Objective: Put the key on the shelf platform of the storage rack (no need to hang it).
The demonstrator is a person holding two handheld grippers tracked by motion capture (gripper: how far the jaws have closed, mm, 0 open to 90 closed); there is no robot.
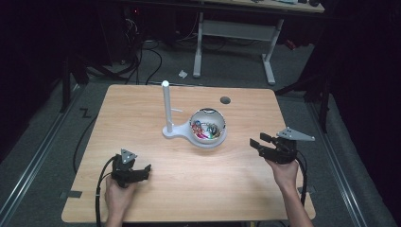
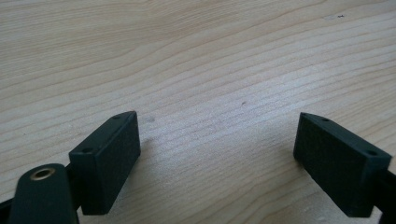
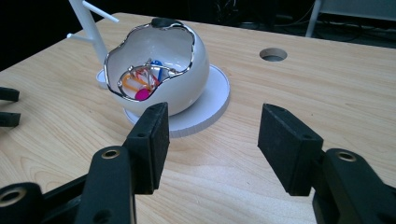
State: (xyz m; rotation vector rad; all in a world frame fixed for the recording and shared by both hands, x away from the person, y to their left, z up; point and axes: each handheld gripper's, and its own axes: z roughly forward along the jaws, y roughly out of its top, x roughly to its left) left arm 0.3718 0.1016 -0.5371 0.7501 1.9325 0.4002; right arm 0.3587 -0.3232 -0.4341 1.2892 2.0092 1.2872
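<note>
Pale wooden table (image 1: 156, 194), dark room. White egg-shaped bowl of coloured rings (image 1: 208, 126) sits mid-table on its stand. Right gripper (image 1: 257, 142) approaching, jaws apart, empty; left gripper (image 1: 144, 171) likewise open. Next: reach into the bowl.

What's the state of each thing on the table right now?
left gripper: open, empty, low over bare wood
right gripper: open, empty, aimed at the bowl, short of it
bowl: upright on its round base, holding colourful small items
white post: upright beside the bowl
table: one round hole behind the bowl
</note>
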